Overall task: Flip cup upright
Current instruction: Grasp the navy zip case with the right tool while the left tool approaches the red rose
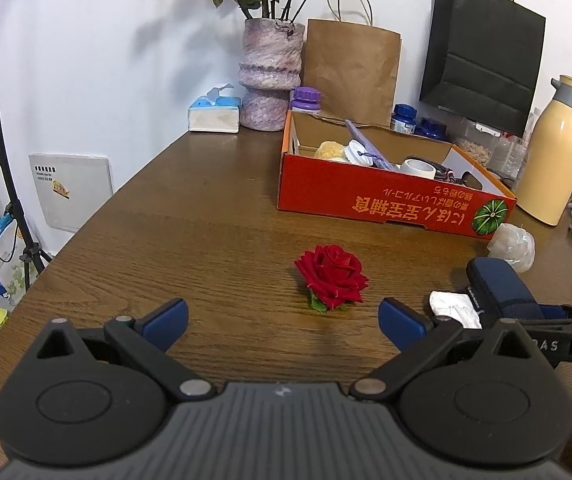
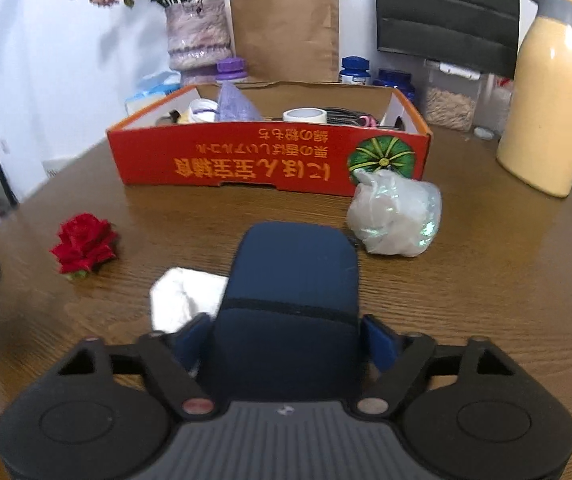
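A dark blue cup (image 2: 293, 280) lies on its side on the wooden table (image 2: 465, 300), its far end pointing away from the right wrist camera. My right gripper (image 2: 286, 344) straddles the near part of the cup, and its blue pads (image 2: 192, 342) rest against both sides. In the left wrist view the same cup (image 1: 497, 284) lies at the right, with the right gripper's black body behind it. My left gripper (image 1: 282, 312) hovers open over bare table, its jaws wide apart and nothing between them.
A red rose head (image 1: 331, 274) lies ahead of the left gripper. A crumpled white tissue (image 2: 182, 300) sits left of the cup and a knotted plastic bag (image 2: 395, 216) beyond it. Further back stand an orange cardboard box (image 2: 266, 160), a vase (image 1: 270, 76) and a cream thermos (image 2: 549, 92).
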A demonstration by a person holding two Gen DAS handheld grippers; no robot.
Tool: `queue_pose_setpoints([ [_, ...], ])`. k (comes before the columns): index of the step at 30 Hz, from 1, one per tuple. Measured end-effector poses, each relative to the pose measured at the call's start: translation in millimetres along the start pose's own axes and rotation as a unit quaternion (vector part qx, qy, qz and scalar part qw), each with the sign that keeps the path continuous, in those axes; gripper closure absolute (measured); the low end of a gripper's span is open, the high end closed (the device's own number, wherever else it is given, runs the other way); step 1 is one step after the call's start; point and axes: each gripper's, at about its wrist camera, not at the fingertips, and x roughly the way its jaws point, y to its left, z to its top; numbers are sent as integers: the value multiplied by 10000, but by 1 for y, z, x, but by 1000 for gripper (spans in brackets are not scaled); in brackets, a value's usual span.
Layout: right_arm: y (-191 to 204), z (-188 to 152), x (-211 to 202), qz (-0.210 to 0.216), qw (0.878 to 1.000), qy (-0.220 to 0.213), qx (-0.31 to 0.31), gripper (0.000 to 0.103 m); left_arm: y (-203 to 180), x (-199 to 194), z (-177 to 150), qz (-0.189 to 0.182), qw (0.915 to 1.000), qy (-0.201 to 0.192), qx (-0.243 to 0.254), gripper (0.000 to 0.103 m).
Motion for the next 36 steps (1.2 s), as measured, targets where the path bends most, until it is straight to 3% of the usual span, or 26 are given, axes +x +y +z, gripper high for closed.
queue_pose_setpoints([
  [7, -8, -1, -12, 145, 9995, -254, 92, 39, -1, 6, 0, 0, 10000, 40, -5, 0],
  [18, -11, 10, -30, 215, 9962, -839, -28, 40, -17, 24, 6, 10, 9999, 90, 132, 0],
  [27, -10, 29, -18, 316, 9916, -1250, 39, 40, -40, 57, 20, 130, 9992, 108, 375, 0],
  [36, -9, 23, -11, 191, 9901, -1392, 0, 40, -46, 86, 21, 196, 9993, 124, 302, 3],
])
